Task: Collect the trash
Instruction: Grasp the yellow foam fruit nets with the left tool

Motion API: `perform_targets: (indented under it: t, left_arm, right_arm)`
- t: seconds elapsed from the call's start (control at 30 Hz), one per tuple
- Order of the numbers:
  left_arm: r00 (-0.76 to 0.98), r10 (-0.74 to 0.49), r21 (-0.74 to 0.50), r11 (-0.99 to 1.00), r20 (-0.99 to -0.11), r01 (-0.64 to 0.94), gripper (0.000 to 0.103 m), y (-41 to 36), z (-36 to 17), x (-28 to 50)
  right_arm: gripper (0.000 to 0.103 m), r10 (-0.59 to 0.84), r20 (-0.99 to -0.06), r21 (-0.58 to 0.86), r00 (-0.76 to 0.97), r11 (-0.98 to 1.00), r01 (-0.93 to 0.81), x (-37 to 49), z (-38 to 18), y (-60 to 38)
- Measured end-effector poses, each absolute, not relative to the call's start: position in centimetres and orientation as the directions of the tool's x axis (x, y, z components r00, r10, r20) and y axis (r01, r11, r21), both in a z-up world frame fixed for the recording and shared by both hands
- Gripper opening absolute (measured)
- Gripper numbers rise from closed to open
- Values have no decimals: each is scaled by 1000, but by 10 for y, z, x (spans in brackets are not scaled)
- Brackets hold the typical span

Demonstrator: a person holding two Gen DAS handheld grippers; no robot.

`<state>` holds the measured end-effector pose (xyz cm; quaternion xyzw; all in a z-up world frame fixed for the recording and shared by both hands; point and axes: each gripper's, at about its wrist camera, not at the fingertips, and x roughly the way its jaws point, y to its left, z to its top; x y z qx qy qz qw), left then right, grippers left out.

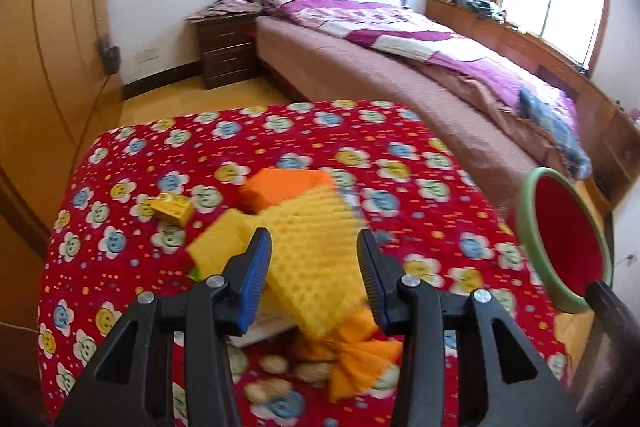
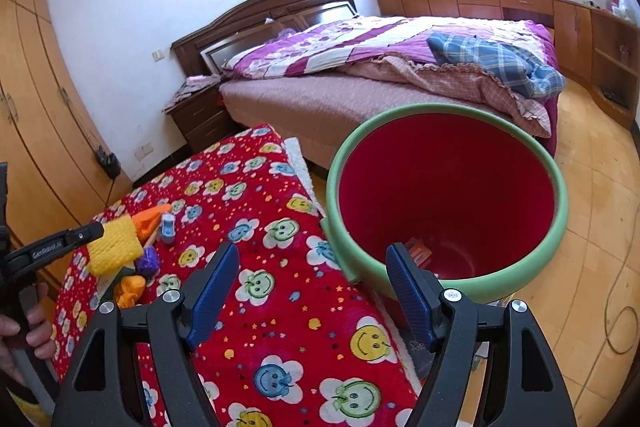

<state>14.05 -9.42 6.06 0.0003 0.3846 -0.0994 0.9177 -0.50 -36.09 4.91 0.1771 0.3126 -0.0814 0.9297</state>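
The left tool (image 1: 314,259) has its jaws part-way apart with a yellow foam net sleeve (image 1: 320,247) lying between them; the right wrist view shows one finger against the sleeve's near-left end, lifted a little off the pile, so it looks gripped, though motion blur hides the actual pad contact. The right tool (image 2: 312,291) stands wide apart with nothing between its jaws, hovering over the near right corner of the table (image 2: 280,327), just beside the bin (image 2: 556,227).

The sleeve should handle as very light and soft (it will crush rather than resist), so a pinch across its narrow width near one end seems best; its open mesh gives grip, not slip. It is pale yellow, waffle-textured, oblong.

Under and around it on the red flower-print cloth lie orange foam pieces (image 1: 280,189), a small yellow carton (image 1: 174,209) to the left and what look like peanuts (image 1: 276,363) nearest the camera. The red bin with its green rim sits off the table's right edge, a scrap already at its bottom
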Motion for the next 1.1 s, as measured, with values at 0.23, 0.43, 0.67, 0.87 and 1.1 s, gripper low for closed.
perform_targets:
  t: [0.23, 0.43, 0.67, 0.87, 1.1]
  left_arm:
    - [662, -146, -73, 988, -735, 137, 45, -79, 39, 162]
    - [657, -94, -29, 994, -748, 109, 54, -80, 29, 160]
    - [634, -147, -126, 989, -759, 79, 61, -63, 23, 153]
    - [597, -235, -236, 968, -767, 78, 61, -53, 24, 143]
    - [599, -229, -224, 971, -767, 84, 61, -52, 30, 123]
  right_arm:
    - [88, -17, -629, 287, 777, 924, 252, 4, 40, -356]
    - [88, 14, -637, 297, 771, 927, 229, 8, 35, -351]
    - [88, 35, -641, 298, 767, 932, 207, 11, 33, -344]
    - [88, 49, -642, 302, 765, 933, 194, 11, 31, -339]
    - [88, 56, -637, 305, 769, 934, 185, 9, 32, -337]
